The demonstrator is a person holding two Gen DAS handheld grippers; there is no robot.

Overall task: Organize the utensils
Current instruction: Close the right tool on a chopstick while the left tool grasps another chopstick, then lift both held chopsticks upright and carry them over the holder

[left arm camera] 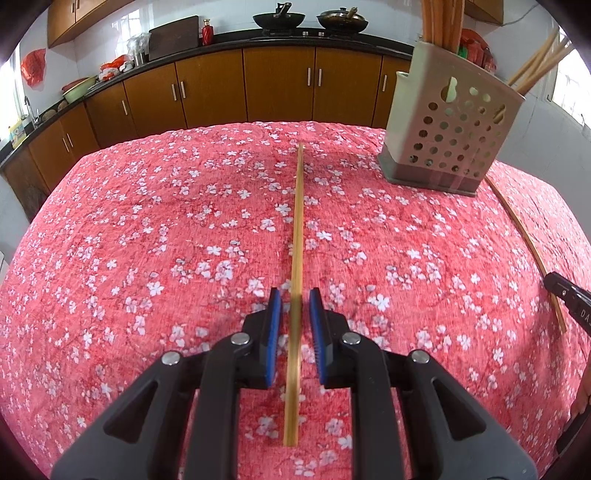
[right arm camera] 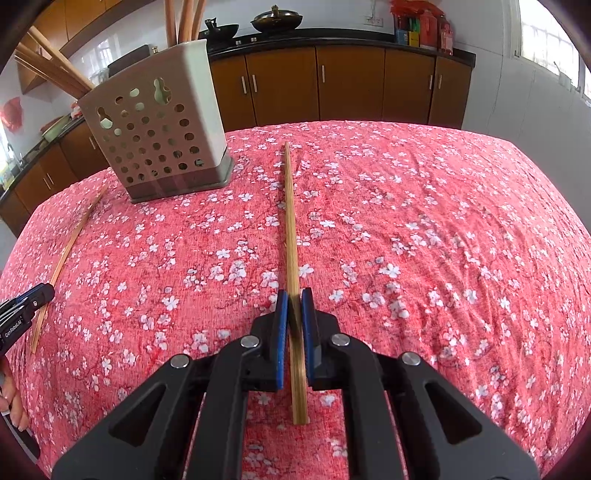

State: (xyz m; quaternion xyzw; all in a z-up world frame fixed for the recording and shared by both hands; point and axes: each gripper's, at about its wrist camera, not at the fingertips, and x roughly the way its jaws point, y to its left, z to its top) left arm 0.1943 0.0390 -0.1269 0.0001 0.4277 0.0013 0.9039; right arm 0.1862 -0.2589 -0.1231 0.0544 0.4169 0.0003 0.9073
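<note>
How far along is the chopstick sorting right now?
Done: several chopsticks already stand in the holder. In hand: the left gripper straddles one chopstick, the right gripper straddles another chopstick. Left: both go into the holder.

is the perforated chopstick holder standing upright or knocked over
Upright. The chopstick holder sits flat on its base on the floral tablecloth, with chopsticks sticking up out of its top.

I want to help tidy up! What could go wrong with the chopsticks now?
1. The left tool has not closed on its chopstick, so the stick could slip or roll on the soft tablecloth.
2. The right tool pinches its chopstick near one end, so the long end may swing.
3. The holder is crowded with chopsticks, so new ones could bump them.
</note>
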